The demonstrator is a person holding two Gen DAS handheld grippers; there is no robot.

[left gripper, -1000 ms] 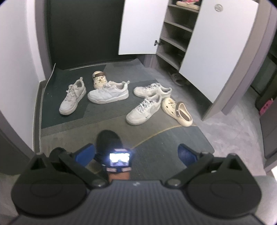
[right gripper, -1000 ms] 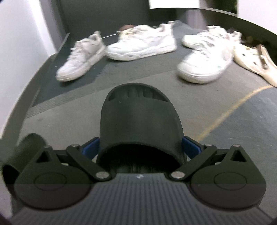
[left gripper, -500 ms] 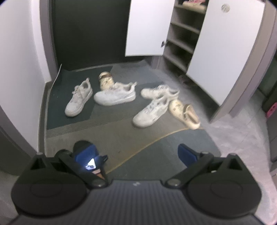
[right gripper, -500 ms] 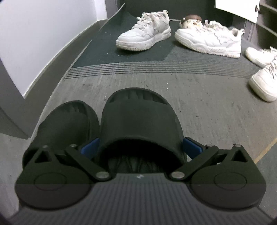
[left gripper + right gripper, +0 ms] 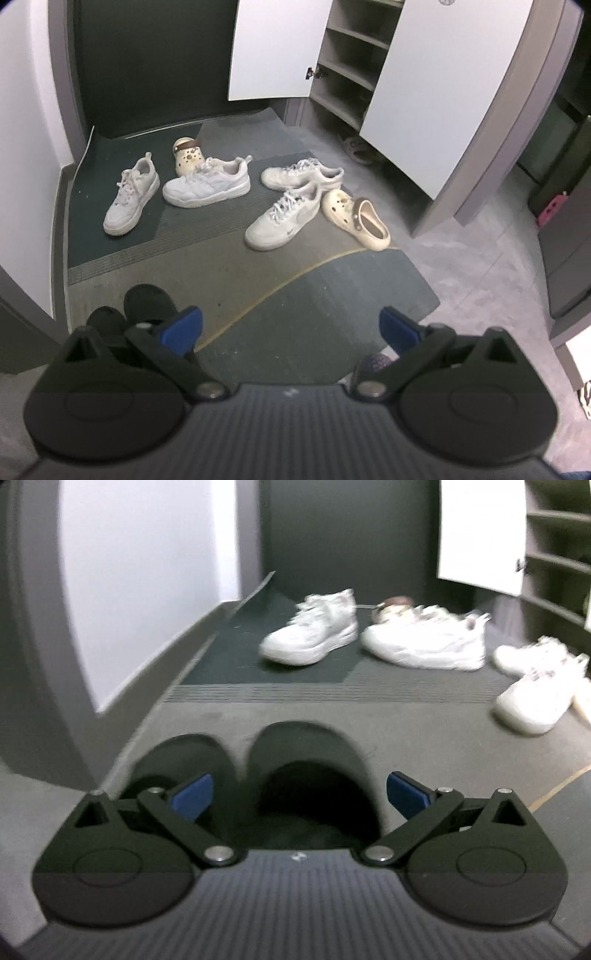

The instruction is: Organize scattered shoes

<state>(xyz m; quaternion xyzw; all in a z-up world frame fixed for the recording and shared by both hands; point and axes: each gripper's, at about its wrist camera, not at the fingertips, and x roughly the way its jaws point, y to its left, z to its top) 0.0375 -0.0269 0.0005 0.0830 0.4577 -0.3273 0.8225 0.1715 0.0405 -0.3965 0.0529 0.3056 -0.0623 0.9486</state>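
Two black slippers lie side by side on the mat by the left wall: the right one (image 5: pixel 310 771) and the left one (image 5: pixel 184 764); both also show in the left wrist view (image 5: pixel 144 302). My right gripper (image 5: pixel 299 797) is open just behind the right slipper, its jaws apart and off it. My left gripper (image 5: pixel 290 328) is open and empty above the mat. Several white sneakers (image 5: pixel 207 182) and two cream clogs (image 5: pixel 356 218) lie scattered further ahead.
A shoe cabinet (image 5: pixel 343 74) with grey shelves stands at the back right, both white doors (image 5: pixel 436 96) swung open. A white wall (image 5: pixel 140 590) bounds the left. A dark door (image 5: pixel 147 62) is at the back. The entry mat (image 5: pixel 332 295) covers the floor.
My right gripper has opened and let go of the black slipper, which now lies next to the other one. My right gripper has pulled back. My left gripper has lifted slightly.
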